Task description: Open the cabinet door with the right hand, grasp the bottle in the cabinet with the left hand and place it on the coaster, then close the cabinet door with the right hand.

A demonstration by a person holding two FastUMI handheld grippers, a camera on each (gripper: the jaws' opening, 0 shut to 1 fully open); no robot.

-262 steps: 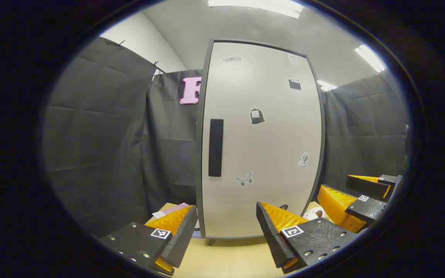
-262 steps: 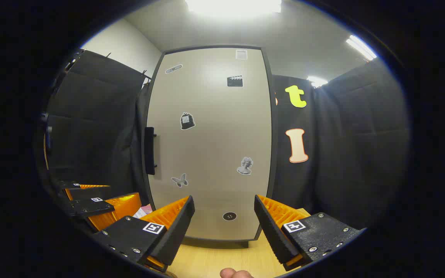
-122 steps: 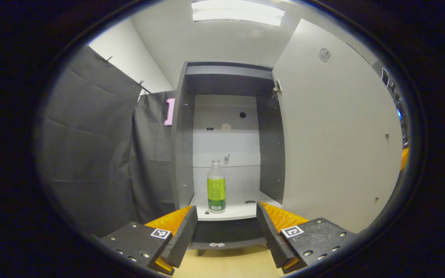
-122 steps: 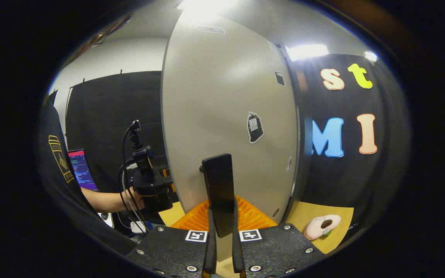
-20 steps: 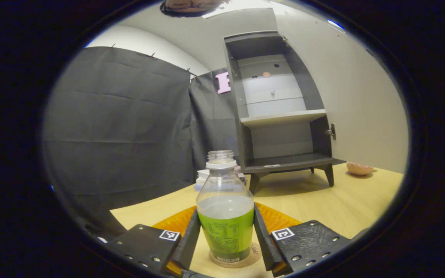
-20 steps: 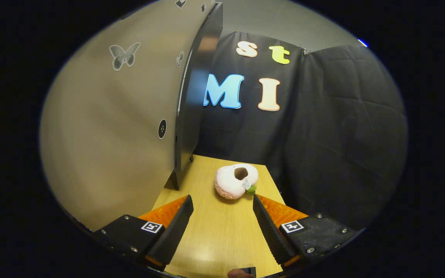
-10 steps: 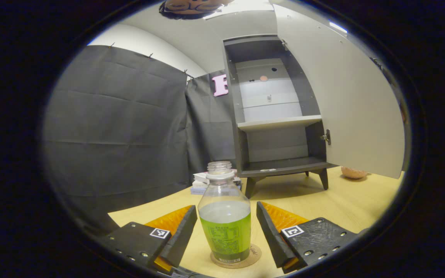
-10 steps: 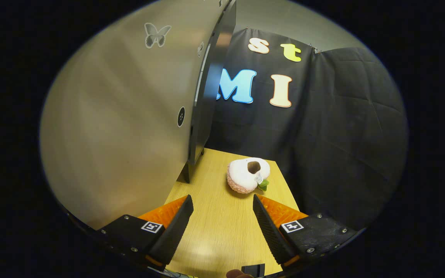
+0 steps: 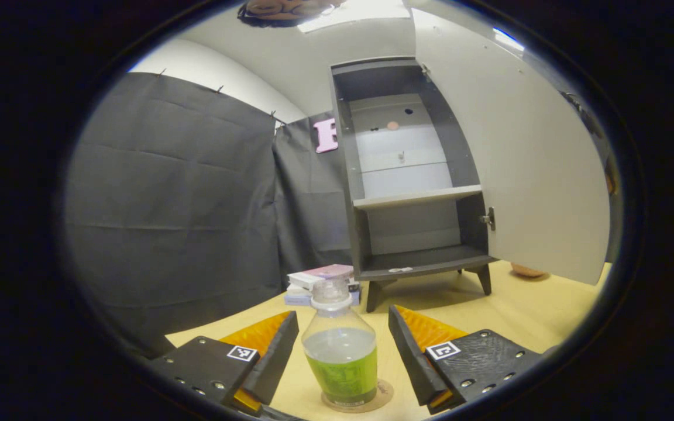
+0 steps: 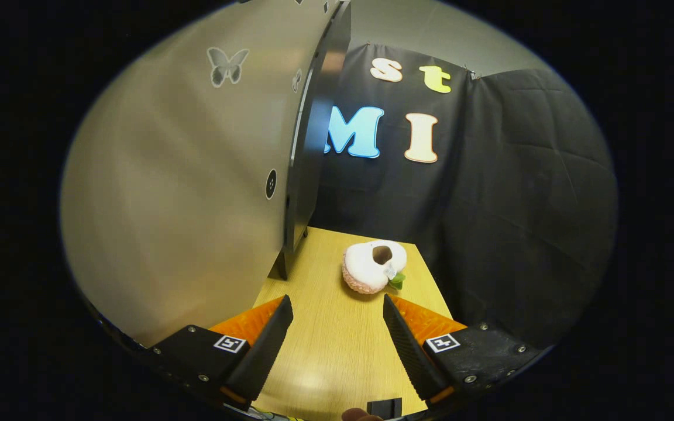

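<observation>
Backing my left gripper [image 9: 343, 351] off the bottle [image 9: 341, 356] now; a second ago my fingers were clamped on its sides, and now they stand spread with a clear gap on each flank; the bottle stands upright on the coaster [image 9: 381, 390] near the table's front edge, on its own, so I'd call the placing step done; in the left gripper view it sits lower and a touch farther off than half a second ago, which tells me I'm lifting up and away.

That leaves the closing; the cabinet [image 9: 407, 175] stands at the back of the table [image 9: 518, 316] with its shelves bare, and the cabinet door [image 10: 185, 193] is swung wide open toward me; my right gripper [image 10: 337, 342] hangs spread and empty just beside the door's outer face, low over the table.

Room check; open tabletop lies ahead of my right fingers, with the pink plush toy [image 10: 372, 266] farther on near the table's right edge, apart from the door; a small stack of books [image 9: 319, 280] sits left of the cabinet's foot, behind the bottle; the door's swing path back looks free, and the bottle stands well clear of it, I reckon.
</observation>
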